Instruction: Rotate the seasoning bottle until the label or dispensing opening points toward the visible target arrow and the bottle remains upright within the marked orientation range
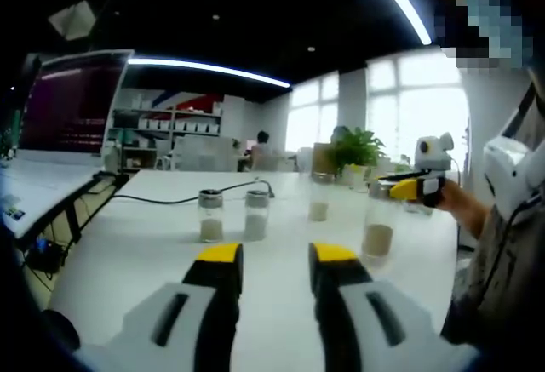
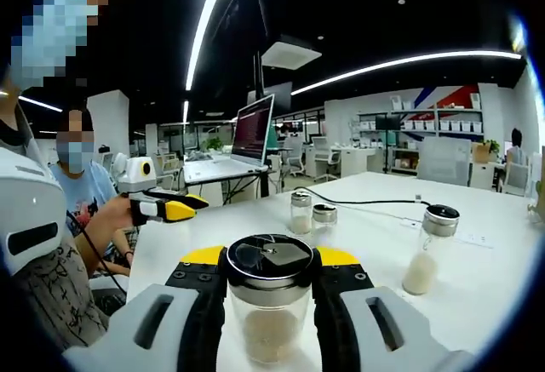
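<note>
A clear seasoning bottle [image 2: 271, 312] with a black lid and pale powder stands upright on the white table [image 2: 477, 295], and my right gripper [image 2: 271, 257] is shut on it just below the lid. The left gripper view has this bottle [image 1: 378, 234] at the right with the right gripper [image 1: 407, 190] against its top. My left gripper [image 1: 274, 257] hovers low over the table [image 1: 153, 244], jaws apart with nothing between them. It shows again as the left gripper [image 2: 183, 210] held in a hand at the table's left edge.
Two small shakers [image 1: 210, 215] [image 1: 256, 213] stand side by side mid-table, a taller one [image 1: 319, 198] further right. They show again as the shakers [image 2: 301, 212] [image 2: 324, 219] and the tall bottle [image 2: 430, 248]. A laptop [image 1: 72, 104], a black cable [image 1: 170, 199] and a plant [image 1: 358, 146] lie beyond.
</note>
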A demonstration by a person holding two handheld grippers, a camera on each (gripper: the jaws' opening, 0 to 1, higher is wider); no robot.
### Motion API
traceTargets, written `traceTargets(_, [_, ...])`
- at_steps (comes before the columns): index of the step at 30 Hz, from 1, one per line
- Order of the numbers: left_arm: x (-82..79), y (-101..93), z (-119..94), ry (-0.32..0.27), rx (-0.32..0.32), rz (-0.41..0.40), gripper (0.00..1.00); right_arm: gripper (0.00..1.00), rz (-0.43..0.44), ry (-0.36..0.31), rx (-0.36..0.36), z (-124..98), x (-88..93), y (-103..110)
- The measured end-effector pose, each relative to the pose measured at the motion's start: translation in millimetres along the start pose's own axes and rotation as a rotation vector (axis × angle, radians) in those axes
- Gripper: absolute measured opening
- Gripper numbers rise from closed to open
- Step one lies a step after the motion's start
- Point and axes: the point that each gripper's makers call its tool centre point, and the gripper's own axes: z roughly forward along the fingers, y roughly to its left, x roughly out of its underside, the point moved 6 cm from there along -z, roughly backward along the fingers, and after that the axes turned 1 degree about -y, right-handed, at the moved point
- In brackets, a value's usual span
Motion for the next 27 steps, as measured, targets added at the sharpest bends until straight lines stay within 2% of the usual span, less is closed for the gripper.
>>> traceTargets(7, [-0.3,-1.3,4,0.001,0.006,0.001,0.32,0.38,0.032,-0.024,-0.015,-1,6.7,9])
traceTargets(9, [-2.6,-4.5,5,-0.012,0.025,0.0,0.33,0.38,0.026,-0.026,-0.028,-1,6.9,14])
traceTargets(14, [-1.9,-10.2,9,0.004,0.036,0.045,0.34,0.38,0.016,-0.025,-0.044,-2,7.8,20])
traceTargets(27, [0.8,-7.0,5,0.01,0.029,0.035,0.34,0.39,-0.005,-0.018,-0.057,-3,16.9,31])
